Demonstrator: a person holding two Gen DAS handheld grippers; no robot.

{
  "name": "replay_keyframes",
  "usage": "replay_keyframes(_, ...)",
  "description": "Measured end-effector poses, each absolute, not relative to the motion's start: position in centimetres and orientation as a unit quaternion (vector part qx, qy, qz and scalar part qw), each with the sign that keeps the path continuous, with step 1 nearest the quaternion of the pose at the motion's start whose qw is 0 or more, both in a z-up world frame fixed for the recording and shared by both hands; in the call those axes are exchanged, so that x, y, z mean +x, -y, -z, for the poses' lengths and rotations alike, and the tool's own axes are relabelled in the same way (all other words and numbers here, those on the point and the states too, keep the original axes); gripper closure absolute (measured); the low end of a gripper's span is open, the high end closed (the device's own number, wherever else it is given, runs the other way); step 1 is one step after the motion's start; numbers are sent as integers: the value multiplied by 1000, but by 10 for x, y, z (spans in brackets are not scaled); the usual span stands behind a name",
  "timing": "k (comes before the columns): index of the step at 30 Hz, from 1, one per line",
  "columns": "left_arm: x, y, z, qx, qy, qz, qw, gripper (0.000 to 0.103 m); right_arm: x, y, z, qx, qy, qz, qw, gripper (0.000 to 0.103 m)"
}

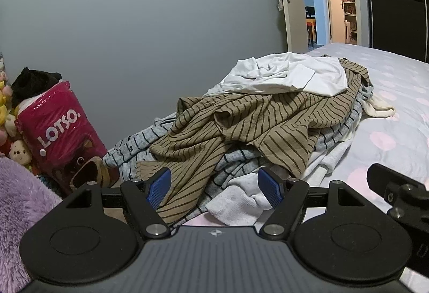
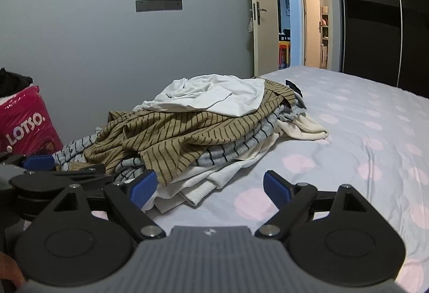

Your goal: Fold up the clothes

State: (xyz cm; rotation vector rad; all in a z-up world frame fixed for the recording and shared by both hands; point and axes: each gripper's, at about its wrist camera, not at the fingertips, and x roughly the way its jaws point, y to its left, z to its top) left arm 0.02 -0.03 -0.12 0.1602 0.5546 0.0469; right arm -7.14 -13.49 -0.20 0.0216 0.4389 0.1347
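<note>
Nothing looks folded yet. The whole heap of clothes (image 2: 209, 129) lies crumpled on the near left part of the bed (image 2: 362, 132), spilling toward its left edge, and the polka-dot sheet to the right of it is bare, with no finished stack anywhere I can see. So the job seems to be at its very start: every garment is left to do.

Counting what shows in the pile: one white T-shirt (image 1: 289, 75) on top at the far end, one tan shirt with dark stripes (image 1: 254, 124) draped across the middle, at least one grey-blue striped piece (image 1: 142, 142) beneath it, a cream garment (image 2: 308, 129) poking out on the right side, and white ribbed items (image 2: 203, 185) at the bottom near corner. How many lie buried underneath I cannot tell.

Both tools are empty. The left gripper (image 1: 215, 187) hangs over the near end of the heap, jaws spread wide with the tan and white cloth between the blue pads (image 1: 159, 187) but not pinched. The right gripper (image 2: 209, 189) stands wide too, just at the pile's near corner over sheet and ribbed hem.

Beside the bed one pink LOTSO bag (image 1: 61, 126) stands among several plush toys (image 1: 20, 153).
</note>
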Motion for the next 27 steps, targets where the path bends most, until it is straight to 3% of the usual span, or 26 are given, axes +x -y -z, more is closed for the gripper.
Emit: replay_keyframes(27, 0, 3, 3, 87, -285, -22, 954, 33, -69, 137, 6, 20, -229, -59, 971, 15)
